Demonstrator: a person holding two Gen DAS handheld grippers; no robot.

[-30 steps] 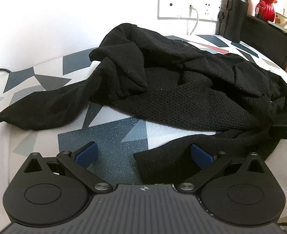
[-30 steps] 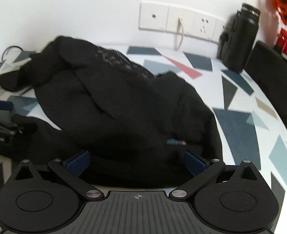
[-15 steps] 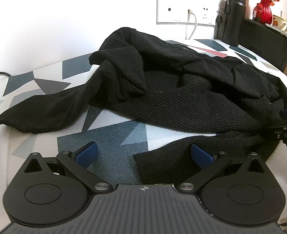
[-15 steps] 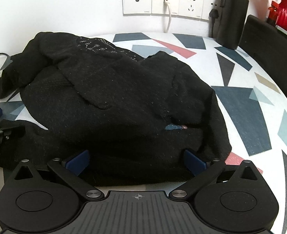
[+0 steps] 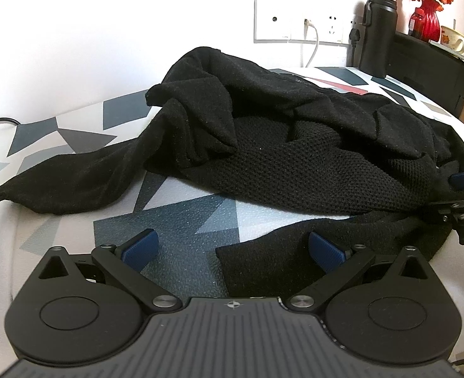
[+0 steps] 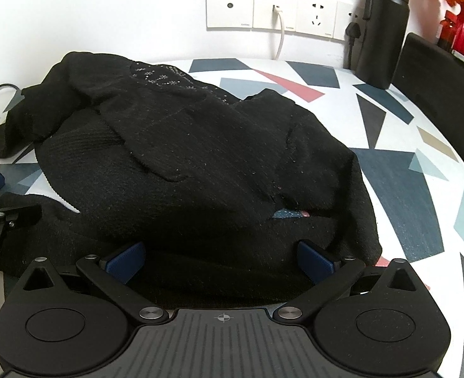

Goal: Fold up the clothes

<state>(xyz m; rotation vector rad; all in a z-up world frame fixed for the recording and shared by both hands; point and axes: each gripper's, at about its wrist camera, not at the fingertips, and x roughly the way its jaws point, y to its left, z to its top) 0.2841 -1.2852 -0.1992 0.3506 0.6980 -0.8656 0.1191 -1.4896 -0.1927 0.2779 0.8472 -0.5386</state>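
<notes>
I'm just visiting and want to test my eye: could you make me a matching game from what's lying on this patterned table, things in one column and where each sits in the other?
Things:
1. crumpled black knitted sweater
2. tall black metal flask
3. red glass vase of orange flowers
4. white cable

Places:
A. plugged into the white wall sockets
B. on the dark cabinet, far right
C. spread over the middle of the table
D. standing at the table's back edge, by the wall

Pairs: 1-C, 2-D, 3-B, 4-A
</notes>
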